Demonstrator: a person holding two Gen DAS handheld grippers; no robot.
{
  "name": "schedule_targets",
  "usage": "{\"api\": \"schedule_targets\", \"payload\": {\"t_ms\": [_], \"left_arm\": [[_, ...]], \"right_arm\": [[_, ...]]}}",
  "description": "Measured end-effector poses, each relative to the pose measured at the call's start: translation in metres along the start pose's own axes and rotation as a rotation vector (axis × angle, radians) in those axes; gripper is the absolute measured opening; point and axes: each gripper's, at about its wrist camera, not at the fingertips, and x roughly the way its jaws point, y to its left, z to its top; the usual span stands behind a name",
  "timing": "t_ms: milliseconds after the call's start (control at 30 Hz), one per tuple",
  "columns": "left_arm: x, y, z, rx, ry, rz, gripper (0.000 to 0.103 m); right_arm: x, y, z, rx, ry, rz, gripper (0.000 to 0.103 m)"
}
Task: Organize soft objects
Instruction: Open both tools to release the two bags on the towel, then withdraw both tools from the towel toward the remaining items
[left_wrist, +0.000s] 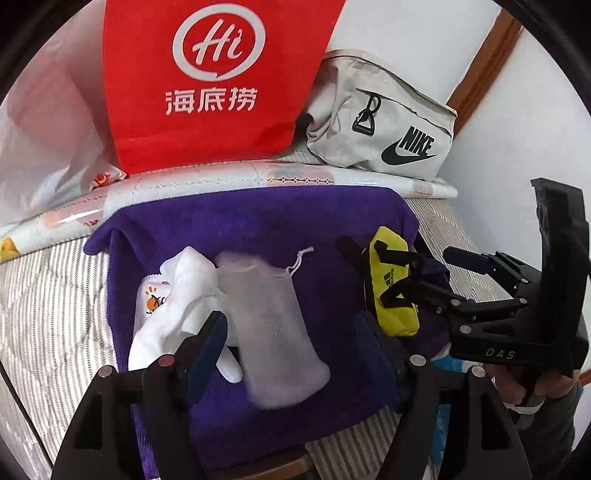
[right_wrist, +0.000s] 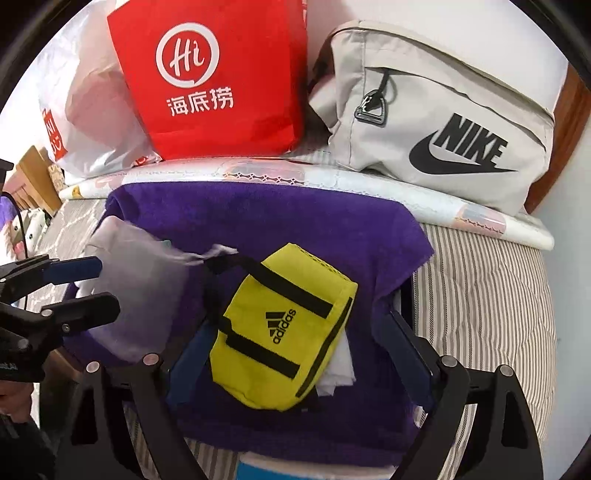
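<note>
pouches (right_wrist: 284, 328) lie on purple towel (right_wrist: 295, 229) over striped bed (right_wrist: 480, 295), both grippers (right_wrist: 295, 354) agape.

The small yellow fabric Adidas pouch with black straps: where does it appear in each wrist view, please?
Left wrist view: the small yellow fabric Adidas pouch lies right of centre on the purple towel, between the right gripper's open fingers.
Right wrist view: the pouch lies in the centre, on the same towel.
Shared landmark: the red paper bag with the white "Hi" logo stands behind the towel.
</note>
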Motion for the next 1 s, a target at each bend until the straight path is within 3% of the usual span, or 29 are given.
{"api": "schedule_targets", "payload": {"t_ms": [567,700,1000], "left_arm": [[-0.063,-0.011,-0.022,-0.058,-0.053,0.004,0.070],[-0.085,-0.019,-0.038,-0.037,-0.070,0.065,0.070],[-0.128,-0.031,-0.077,-0.062,-0.116,0.079,0.070]], "right_arm": [[-0.065,0.010,-0.021,-0.008,-0.097,0.099,0.090],[-0.094,0.021,-0.038,-0.048,-0.141,0.145,0.090],[-0.163,0.035,-0.085,-0.092,-0.232,0.255,0.090]]}}
